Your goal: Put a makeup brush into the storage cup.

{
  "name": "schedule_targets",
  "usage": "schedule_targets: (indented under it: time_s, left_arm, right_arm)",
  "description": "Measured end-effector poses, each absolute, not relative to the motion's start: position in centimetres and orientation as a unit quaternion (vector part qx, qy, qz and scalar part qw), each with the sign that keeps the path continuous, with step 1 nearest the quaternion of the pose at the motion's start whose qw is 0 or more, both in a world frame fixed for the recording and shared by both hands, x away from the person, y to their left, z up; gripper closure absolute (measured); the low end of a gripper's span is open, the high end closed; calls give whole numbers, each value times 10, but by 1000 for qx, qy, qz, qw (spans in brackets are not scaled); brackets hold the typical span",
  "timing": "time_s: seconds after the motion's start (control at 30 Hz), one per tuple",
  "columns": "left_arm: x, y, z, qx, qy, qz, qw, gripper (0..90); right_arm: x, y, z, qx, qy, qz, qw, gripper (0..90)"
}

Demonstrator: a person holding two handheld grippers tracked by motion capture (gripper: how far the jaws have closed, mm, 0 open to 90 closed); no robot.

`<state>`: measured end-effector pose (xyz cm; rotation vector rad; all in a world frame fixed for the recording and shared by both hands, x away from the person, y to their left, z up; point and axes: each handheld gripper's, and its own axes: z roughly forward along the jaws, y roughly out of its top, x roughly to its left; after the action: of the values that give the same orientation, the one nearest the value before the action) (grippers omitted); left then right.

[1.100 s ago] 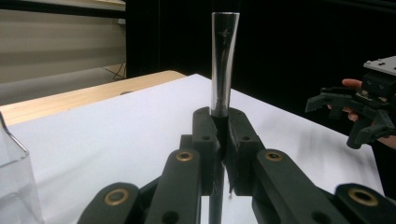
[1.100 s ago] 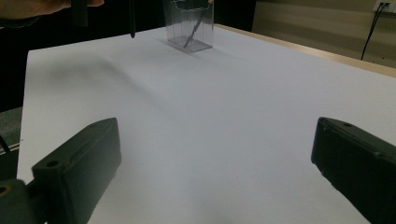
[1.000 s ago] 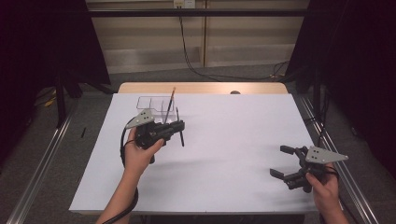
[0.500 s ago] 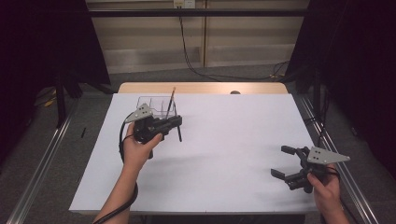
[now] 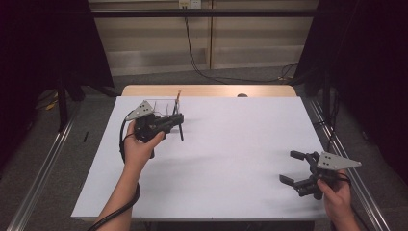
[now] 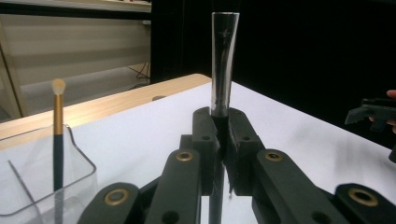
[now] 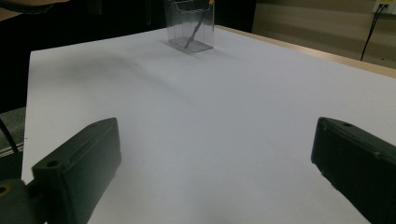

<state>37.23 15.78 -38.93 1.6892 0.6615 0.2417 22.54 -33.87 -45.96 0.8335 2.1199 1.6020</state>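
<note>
Our left gripper [image 6: 219,140] has its jaws pinched tight on a dark pen [image 6: 223,70], gripping it low on the shaft so that most of it stands up above the fingers [image 6: 243,135] in the left gripper view; in the high view the pen [image 5: 180,129] hangs across the gripper [image 5: 174,120], its lower end pointing down toward the table. Over the last second the hand has drifted a little toward the far left corner of the table [image 5: 231,144], so the pen now sits just beside the clear holder [image 5: 161,105] rather than out in front of it; the grip itself has not changed. We judge this to mean that the carry is nearly over and the drop into the holder is the step at hand, which calls for lifting the pen above the rim and keeping it upright before the jaws part. A brush [image 6: 58,130] with a gold ferrule already stands in the holder [image 6: 70,177], leaning at its near wall; we must not knock it. Our right gripper [image 5: 303,168] rests near the right edge close to the near corner, jaws spread wide with nothing between them, and it has kept still; from its own view the holder [image 7: 189,25] stands well apart, across the bare white sheet.
</note>
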Motion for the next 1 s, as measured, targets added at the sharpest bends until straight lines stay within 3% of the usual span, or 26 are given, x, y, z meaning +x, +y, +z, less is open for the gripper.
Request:
schedule_targets:
  time_s: [1.0]
  left_arm:
    - [396,165,-378,717,310,133,610,837]
  right_arm:
    - [223,-341,-459,296,746,568,178,10]
